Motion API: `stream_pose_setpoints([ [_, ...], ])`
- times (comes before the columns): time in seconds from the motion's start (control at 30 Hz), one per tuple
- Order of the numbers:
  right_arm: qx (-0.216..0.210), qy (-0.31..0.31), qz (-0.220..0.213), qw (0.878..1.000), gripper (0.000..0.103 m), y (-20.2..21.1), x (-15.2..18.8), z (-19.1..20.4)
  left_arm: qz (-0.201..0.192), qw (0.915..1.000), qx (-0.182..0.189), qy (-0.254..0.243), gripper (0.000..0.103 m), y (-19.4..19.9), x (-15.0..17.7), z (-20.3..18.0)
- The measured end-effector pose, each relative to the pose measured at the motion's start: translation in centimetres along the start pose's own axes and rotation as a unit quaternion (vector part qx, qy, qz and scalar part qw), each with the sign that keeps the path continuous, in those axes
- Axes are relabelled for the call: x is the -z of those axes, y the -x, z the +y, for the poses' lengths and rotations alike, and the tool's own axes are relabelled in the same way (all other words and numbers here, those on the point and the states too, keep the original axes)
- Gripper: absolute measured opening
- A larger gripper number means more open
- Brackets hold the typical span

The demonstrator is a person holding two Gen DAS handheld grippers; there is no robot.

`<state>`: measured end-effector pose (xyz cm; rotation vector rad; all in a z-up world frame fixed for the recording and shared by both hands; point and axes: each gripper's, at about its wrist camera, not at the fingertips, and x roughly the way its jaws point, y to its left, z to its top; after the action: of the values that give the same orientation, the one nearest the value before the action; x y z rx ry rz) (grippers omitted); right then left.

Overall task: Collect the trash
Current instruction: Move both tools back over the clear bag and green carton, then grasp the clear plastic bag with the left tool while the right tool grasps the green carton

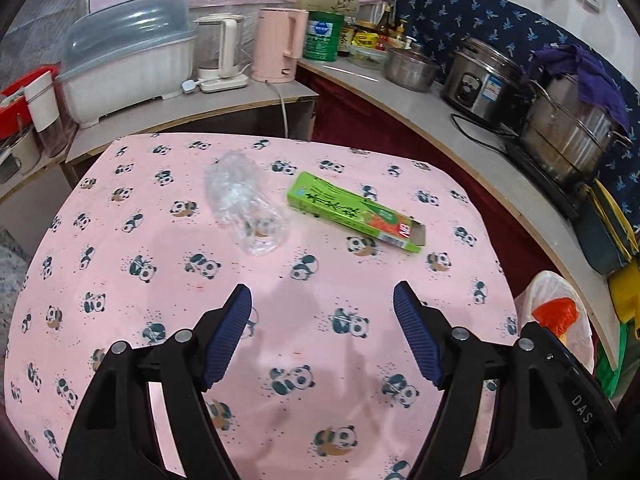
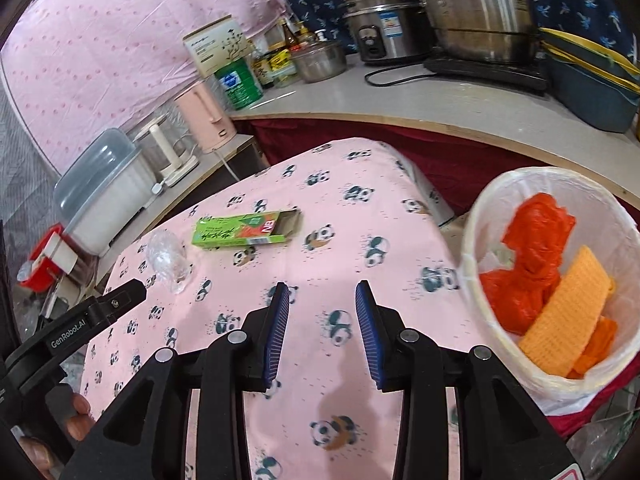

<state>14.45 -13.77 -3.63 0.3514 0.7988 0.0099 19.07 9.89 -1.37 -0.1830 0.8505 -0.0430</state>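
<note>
A table covered in a pink panda cloth (image 1: 328, 292) fills the middle of both views. Two pieces of trash lie on its far part: a crumpled clear wrapper (image 1: 244, 204) to the left and an open green box (image 1: 354, 212) to the right, close together but not touching. The box lies flat, its open flap end turned to the right.

The left gripper (image 1: 322, 292) hovers over the near part of the cloth, its jaws wide apart and empty; both pieces of trash lie beyond its fingertips. The right gripper (image 2: 322, 292) also hangs above the cloth with nothing between its pads, its jaws set at a narrower gap. In the right wrist view the left tool's black body comes in from the left edge, with the person's fingers (image 2: 78, 420) wrapped around its handle, and the wrapper (image 2: 168, 260) sits just past its tip.

A bin (image 2: 470, 240) lined with a white bag stands off the table's right edge. Inside it are a crumpled red bag (image 2: 528, 248) and an orange cloth (image 2: 568, 312).

Behind the table a counter (image 1: 404, 92) carries a pink kettle (image 1: 278, 44), a green tin (image 1: 322, 36), a rice cooker (image 1: 480, 76) and a steel pot (image 1: 568, 136).
</note>
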Motion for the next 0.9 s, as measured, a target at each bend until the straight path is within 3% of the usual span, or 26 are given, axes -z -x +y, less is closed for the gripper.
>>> stream_pose_setpoints([
  [0.2,-0.005,0.014,0.014,1.0,0.034,-3.1,-0.9,1.9,0.0,0.9995,-0.021,0.023,0.076,-1.6,-1.6,3.6],
  [0.47,-0.004,0.018,0.034,0.999,0.034,-8.2,-2.5,3.5,0.011,0.9979,-0.043,0.048,0.076,-5.6,-3.9,7.1],
  [0.9,0.011,-0.003,0.059,0.998,0.034,-15.9,-5.4,2.7,0.043,0.9953,-0.045,0.074,0.076,-13.3,-6.8,10.0],
])
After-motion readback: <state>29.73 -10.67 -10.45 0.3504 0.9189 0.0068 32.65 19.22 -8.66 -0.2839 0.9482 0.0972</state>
